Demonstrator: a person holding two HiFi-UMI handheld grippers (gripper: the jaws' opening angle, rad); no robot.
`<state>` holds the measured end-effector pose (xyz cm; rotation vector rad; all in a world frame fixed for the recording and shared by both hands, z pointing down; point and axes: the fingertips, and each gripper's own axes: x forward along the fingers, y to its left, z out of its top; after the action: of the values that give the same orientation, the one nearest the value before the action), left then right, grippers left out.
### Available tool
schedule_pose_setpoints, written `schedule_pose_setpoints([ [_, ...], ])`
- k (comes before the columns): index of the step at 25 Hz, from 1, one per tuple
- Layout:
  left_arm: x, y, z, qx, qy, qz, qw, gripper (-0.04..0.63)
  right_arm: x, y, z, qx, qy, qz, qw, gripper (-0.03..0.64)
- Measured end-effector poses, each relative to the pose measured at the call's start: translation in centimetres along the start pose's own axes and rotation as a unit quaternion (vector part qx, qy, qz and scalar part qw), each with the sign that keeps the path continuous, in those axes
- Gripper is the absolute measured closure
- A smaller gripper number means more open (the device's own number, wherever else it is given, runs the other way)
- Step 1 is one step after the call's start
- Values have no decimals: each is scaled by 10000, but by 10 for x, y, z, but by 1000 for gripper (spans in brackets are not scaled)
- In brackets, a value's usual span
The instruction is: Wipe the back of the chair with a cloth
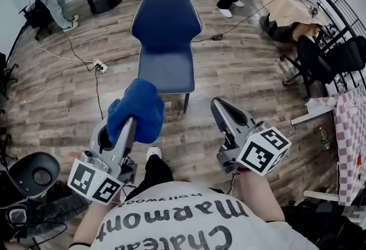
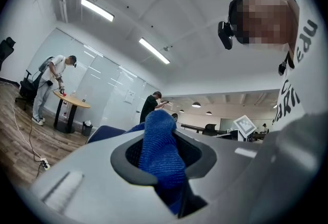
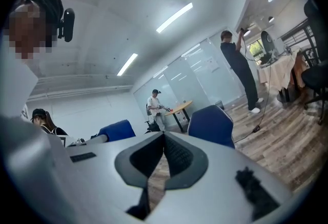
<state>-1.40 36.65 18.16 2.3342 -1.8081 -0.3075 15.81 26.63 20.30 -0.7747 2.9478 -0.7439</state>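
Blue cloth (image 1: 138,107) in left gripper (image 1: 130,123) near front edge of chair (image 1: 166,31).

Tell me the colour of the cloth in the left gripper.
Blue. The cloth shows best in the head view.

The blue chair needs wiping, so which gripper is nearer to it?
Left, narrowly. The left gripper, holding the blue cloth, is at the chair's near left corner; the right gripper stands farther off its near right corner.
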Motion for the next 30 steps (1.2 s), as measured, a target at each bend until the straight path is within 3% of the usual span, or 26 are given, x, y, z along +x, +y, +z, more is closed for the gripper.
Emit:
schedule_pose_setpoints([
  [18,70,134,49,-2,-29,-632,9980,506,130,-7,33,7,-286,-437,9986,603],
  [30,112,202,60,-227,-108,-710,9972,506,201,-18,40,28,-133,-474,9988,603],
])
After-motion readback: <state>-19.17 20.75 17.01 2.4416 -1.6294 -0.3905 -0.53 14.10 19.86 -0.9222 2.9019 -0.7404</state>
